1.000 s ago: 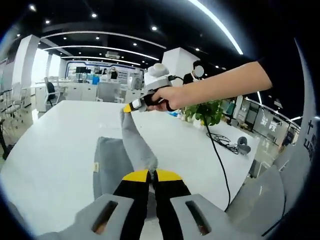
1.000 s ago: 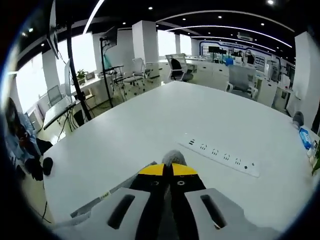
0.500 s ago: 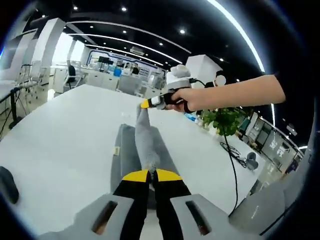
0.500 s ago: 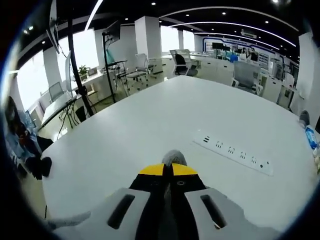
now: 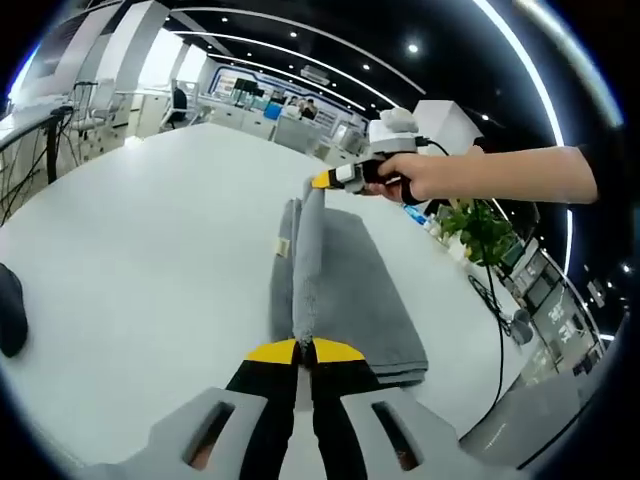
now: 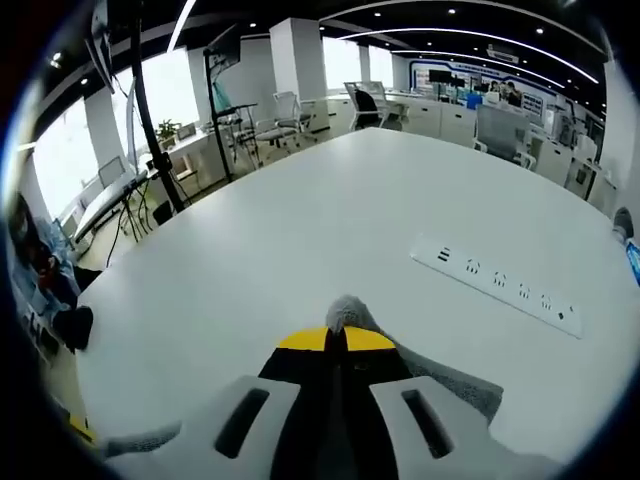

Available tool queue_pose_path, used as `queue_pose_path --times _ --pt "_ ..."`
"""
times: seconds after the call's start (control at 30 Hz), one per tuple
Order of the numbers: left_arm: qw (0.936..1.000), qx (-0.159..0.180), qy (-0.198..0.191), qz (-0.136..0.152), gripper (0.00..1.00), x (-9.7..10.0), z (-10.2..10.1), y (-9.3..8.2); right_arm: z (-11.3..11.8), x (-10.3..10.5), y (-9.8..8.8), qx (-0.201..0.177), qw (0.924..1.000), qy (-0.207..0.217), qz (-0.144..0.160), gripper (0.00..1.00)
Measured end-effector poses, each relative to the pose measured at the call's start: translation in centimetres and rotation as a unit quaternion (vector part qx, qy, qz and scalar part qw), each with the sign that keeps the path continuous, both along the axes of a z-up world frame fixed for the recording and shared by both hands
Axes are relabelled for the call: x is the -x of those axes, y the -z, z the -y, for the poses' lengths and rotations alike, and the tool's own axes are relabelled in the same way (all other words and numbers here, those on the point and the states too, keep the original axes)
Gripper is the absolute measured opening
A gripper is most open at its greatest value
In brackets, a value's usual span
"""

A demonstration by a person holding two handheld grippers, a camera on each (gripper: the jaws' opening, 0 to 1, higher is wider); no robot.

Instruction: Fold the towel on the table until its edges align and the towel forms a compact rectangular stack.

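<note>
Jaws of the left gripper (image 5: 303, 352) clamped on a grey towel (image 5: 345, 290) corner, raised fold stretched over the white tabletop (image 5: 130, 230), right gripper (image 5: 322, 181) pinching the far corner, power strip (image 6: 495, 287) beyond, seemingly flat.

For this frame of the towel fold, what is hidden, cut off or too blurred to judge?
- Left gripper view: the near edge of the towel sits behind the left tool, so edge alignment there is unreadable.
- Left gripper view: the dark object is cut off by the picture's edge; unidentifiable.
- Right gripper view: the right tool covers all but a tuft of towel.
- Right gripper view: markings on the power strip are too small.
</note>
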State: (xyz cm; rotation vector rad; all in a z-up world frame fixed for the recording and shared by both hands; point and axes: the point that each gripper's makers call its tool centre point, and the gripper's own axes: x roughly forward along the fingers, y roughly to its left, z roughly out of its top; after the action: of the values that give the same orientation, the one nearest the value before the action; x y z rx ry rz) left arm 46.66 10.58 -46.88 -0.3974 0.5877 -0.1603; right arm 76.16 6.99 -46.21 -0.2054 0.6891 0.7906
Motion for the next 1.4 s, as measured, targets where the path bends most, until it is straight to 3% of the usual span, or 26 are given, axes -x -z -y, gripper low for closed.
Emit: queue_pose_path --times 0.1,0.4,0.53,0.77,0.93,1.13,1.4 --pt "0.9998 0.006 -0.002 -0.017 0.04 0.0 -0.8 1.7 -0.5 -0.5 0.8 -0.001 1.0000 -0.001 -0.001 0.01" --pt "0.9987 0.008 0.004 -0.050 0.08 0.0 -0.9 3.6 -1.1 0.0 2.8 -0.001 0.9998 -0.012 -0.014 0.06" --pt "0.9992 0.000 0.011 -0.039 0.15 -0.3 -0.9 2.8 -0.9 -0.1 2.5 -0.001 0.9998 -0.018 -0.008 0.13" --pt "0.9960 -0.067 0.059 0.011 0.34 -1.8 -0.1 0.4 0.4 -0.7 1.5 -0.001 0.9998 -0.018 0.002 0.28" --pt "0.9937 -0.066 0.084 0.033 0.41 -2.5 1.3 -0.8 1.3 -0.8 1.1 -0.001 0.9999 -0.015 0.002 0.31" --pt "0.9882 -0.084 0.121 0.039 0.49 -2.7 3.5 -1.7 2.3 -1.1 0.4 -0.004 0.9999 -0.010 0.005 0.35" --pt "0.9810 -0.091 0.167 0.036 0.55 -2.4 6.1 -1.1 4.1 -1.4 0.2 -0.006 1.0000 0.001 0.007 0.36"
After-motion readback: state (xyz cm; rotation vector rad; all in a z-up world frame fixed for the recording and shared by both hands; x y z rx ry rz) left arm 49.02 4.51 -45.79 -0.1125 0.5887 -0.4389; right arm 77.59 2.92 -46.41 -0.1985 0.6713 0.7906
